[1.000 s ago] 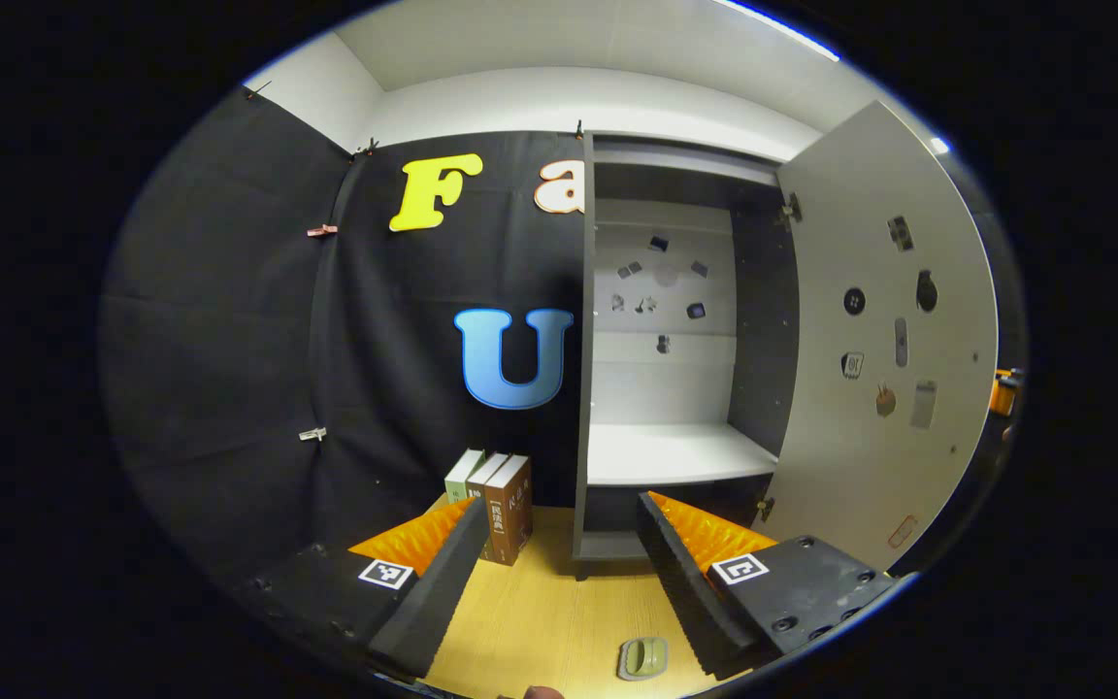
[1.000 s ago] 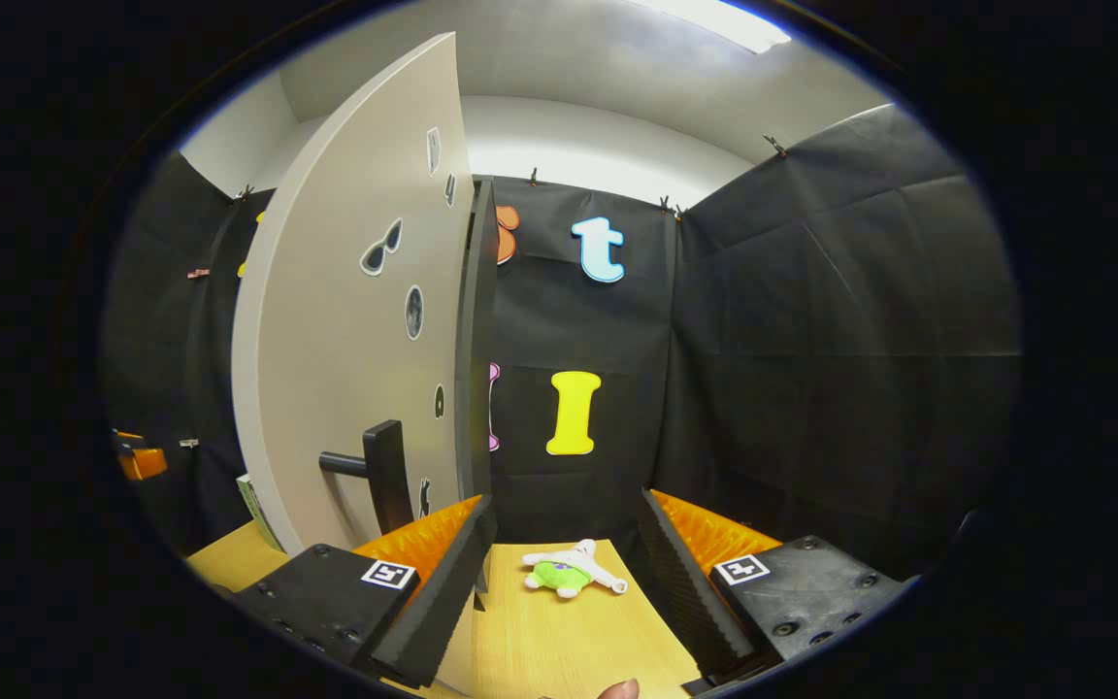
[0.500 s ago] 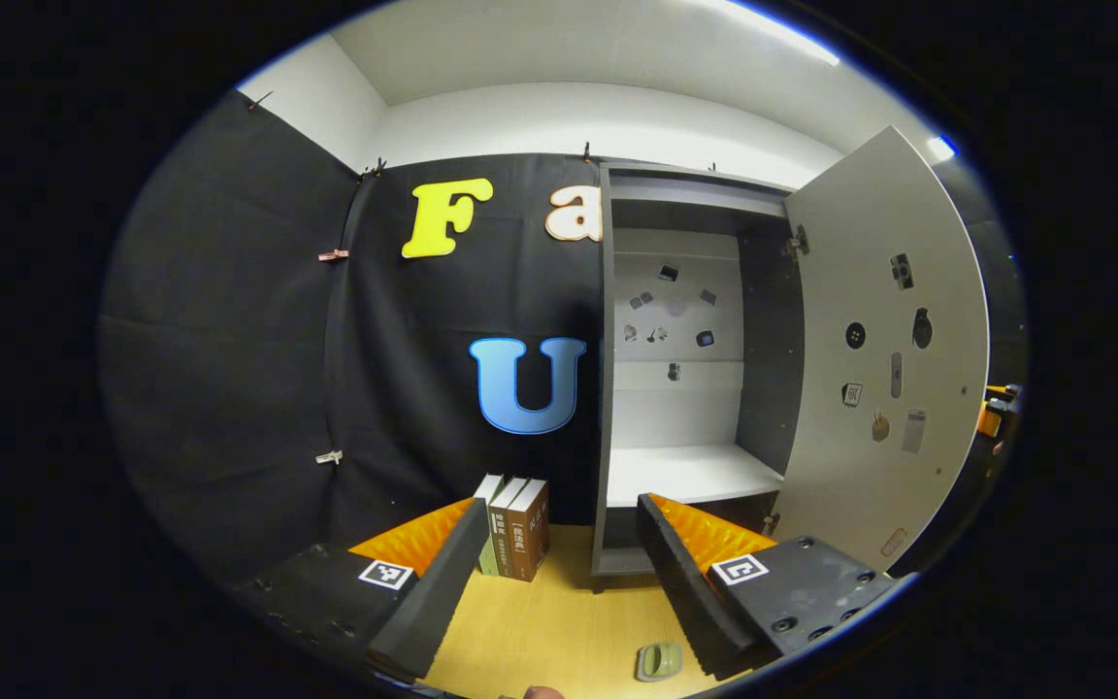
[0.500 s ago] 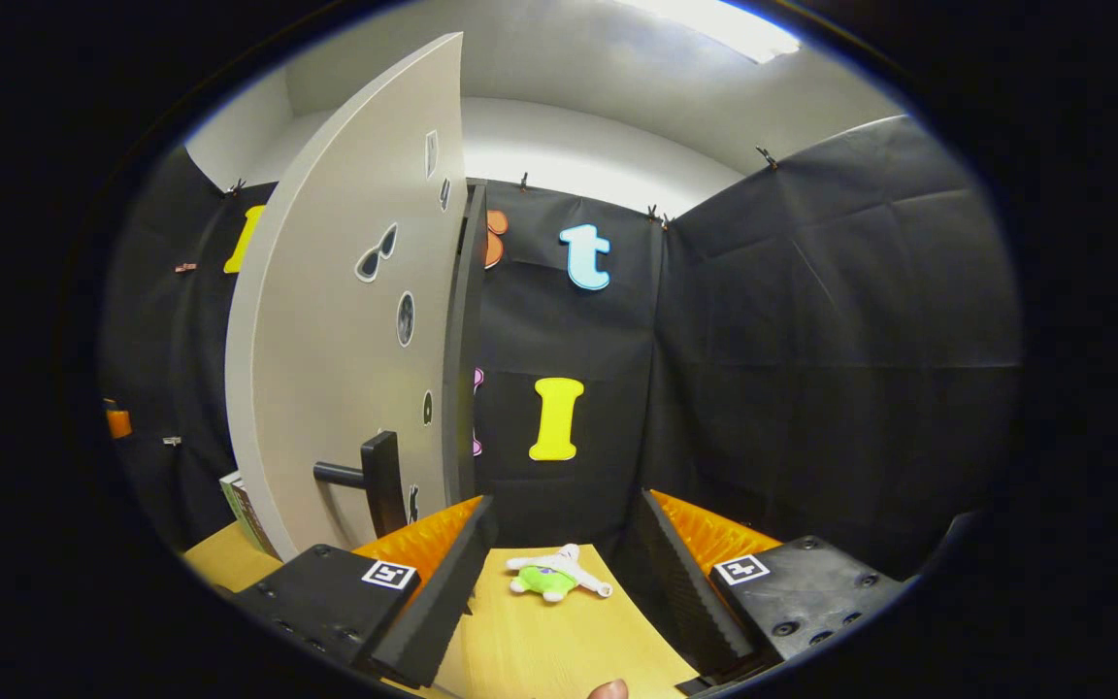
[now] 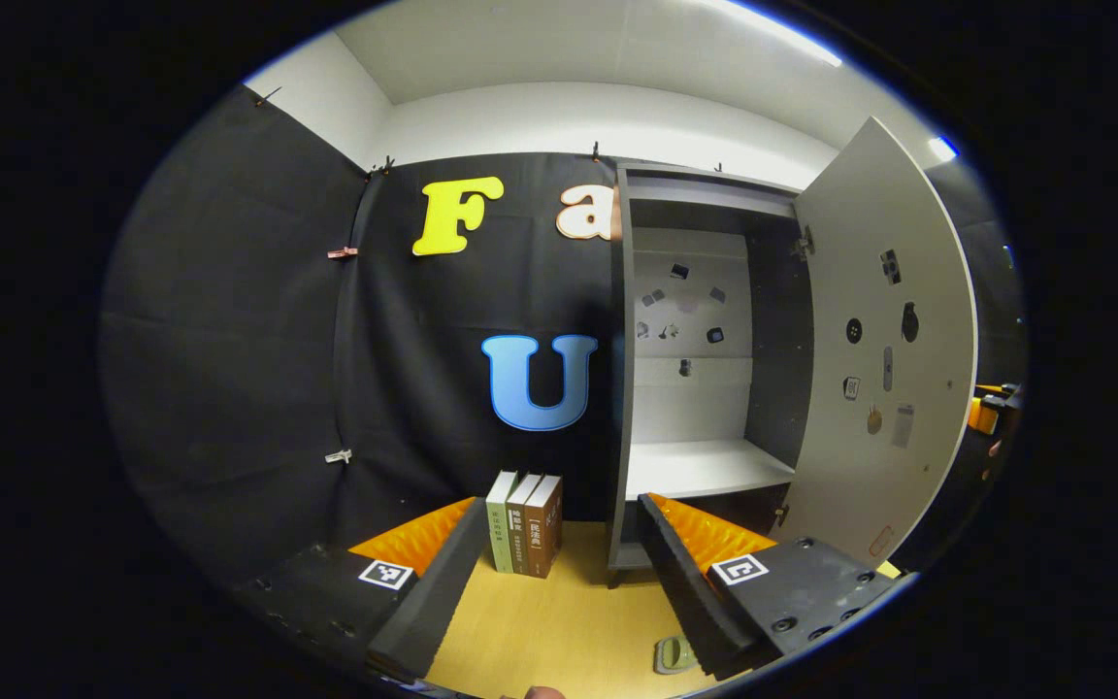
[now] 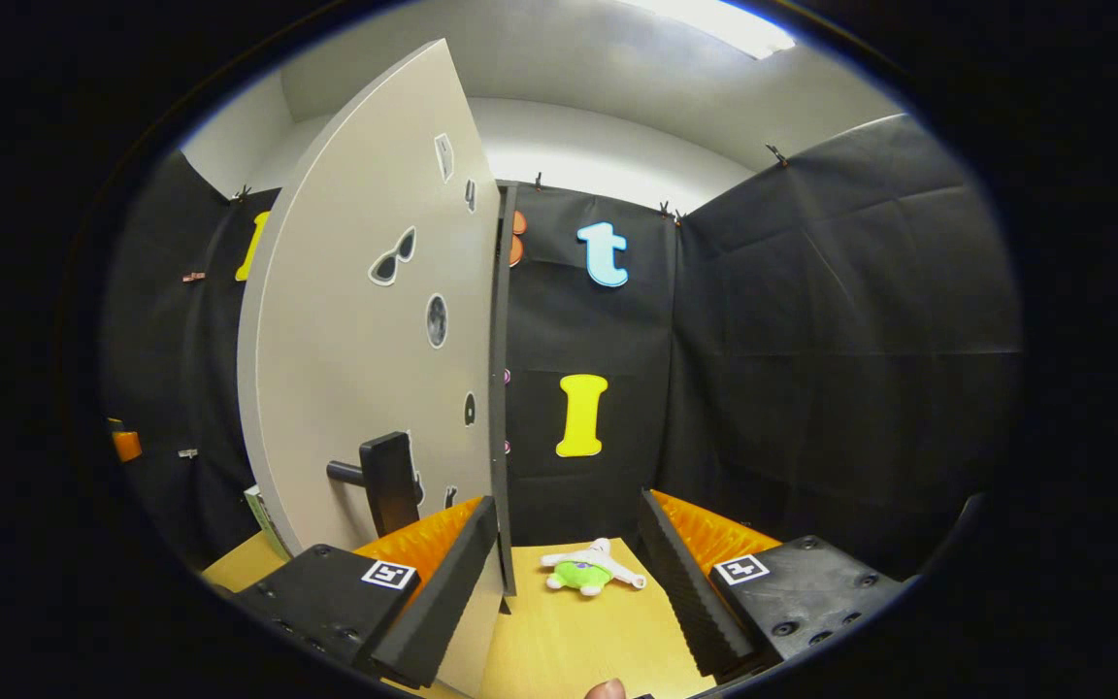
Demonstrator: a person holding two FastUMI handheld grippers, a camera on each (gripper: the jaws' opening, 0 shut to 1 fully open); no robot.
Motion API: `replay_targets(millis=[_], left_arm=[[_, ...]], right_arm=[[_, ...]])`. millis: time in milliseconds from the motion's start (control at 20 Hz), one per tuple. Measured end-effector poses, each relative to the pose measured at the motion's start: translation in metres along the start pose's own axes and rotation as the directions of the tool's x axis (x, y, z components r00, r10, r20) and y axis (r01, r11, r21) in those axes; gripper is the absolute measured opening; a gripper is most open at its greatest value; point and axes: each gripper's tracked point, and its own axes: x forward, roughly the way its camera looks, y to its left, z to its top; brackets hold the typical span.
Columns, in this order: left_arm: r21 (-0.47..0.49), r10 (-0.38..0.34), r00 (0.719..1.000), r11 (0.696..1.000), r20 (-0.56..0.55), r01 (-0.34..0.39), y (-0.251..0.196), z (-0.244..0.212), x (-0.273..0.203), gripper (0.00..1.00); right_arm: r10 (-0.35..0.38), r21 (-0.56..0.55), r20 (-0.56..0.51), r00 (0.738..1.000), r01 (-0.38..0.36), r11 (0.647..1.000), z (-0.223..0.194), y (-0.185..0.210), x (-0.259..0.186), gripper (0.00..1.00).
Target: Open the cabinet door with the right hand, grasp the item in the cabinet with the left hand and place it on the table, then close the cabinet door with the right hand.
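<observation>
Cabinet (image 5: 705, 466) status, left gripper view: the cabinet is standing right of centre with its door (image 5: 884, 349) swung wide toward the right edge of the frame. The shelf (image 5: 705, 468) is showing bare white board. The left gripper (image 5: 559, 573) is sitting at the bottom centre with its jaws spread apart and nothing between them. A small green item (image 5: 674, 654) is lying on the table (image 5: 559, 631) at the bottom of the frame, just left of the gripper's right-hand finger and partly hidden by it. Three books (image 5: 523, 524) are standing upright on the table just left of the cabinet.

Right gripper view: the door (image 6: 375, 330) is occupying the left half of the frame, edge-on toward the centre, with its handle (image 6: 379, 473) projecting at lower left. The right gripper (image 6: 569, 582) is sitting at the bottom centre, jaws spread and gripping nothing, apart from the handle. A green and white toy (image 6: 590, 573) is lying on the table (image 6: 598, 641) between the fingers, farther off.

Progress, as a judgement: door opening is looking complete, and removal is looking complete too, assuming the green item on the table is the one from the shelf. Closing the door with the right gripper is remaining; the door is not yet shut.
</observation>
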Motion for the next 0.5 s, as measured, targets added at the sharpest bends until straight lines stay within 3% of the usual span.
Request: replay_targets(millis=[100,150,500], left_arm=[[0.0,0.003,1.0,1.0,-0.006,-0.003,0.008,-0.003,-0.002,0.96],[0.0,0.009,1.0,1.0,-0.005,-0.009,0.013,-0.003,-0.003,0.98],[0.008,0.027,1.0,1.0,0.0,-0.027,0.037,-0.005,-0.015,0.96]], right_arm=[[0.02,0.006,-0.003,1.0,-0.02,1.0,-0.002,0.021,0.0,1.0],[0.03,0.01,-0.003,1.0,-0.03,0.999,-0.002,0.03,-0.001,0.96],[0.093,0.043,-0.008,0.996,-0.093,0.995,-0.008,0.092,0.005,0.95]])
